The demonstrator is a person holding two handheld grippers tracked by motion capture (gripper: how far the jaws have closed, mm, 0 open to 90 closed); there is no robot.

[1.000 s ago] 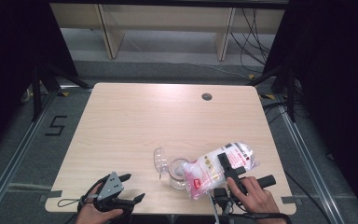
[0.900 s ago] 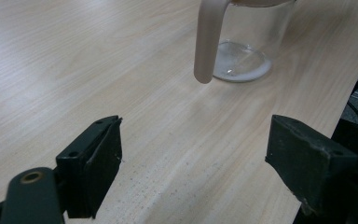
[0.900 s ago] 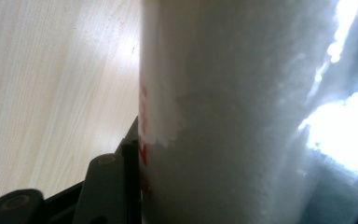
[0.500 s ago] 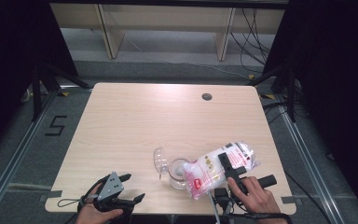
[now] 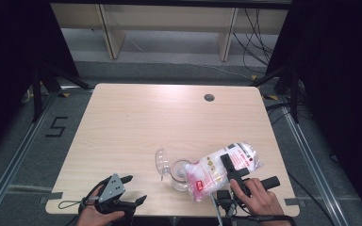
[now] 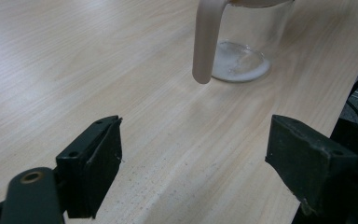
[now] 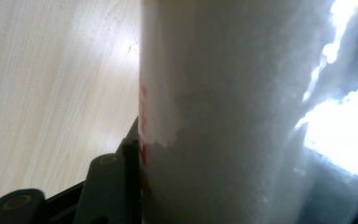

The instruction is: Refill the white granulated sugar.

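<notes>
— What carries everything here?
— A light wood-grain desk [image 5: 136, 132] with rounded corners, standing on a grey floor [image 5: 23, 155]. A small dark round hole [image 5: 209, 97] sits near the far edge, toward the right.
— And what stands directly on the desk?
— A clear glass jar [image 5: 180, 175] near the near edge, right of the middle, with a little white powder at its bottom. Its clear lid [image 5: 161, 162] is tipped up at the jar's left side.
— Anything else touching the wood?
— The left claw [image 5: 134, 190] rests at the near edge, toward the left corner.
</notes>
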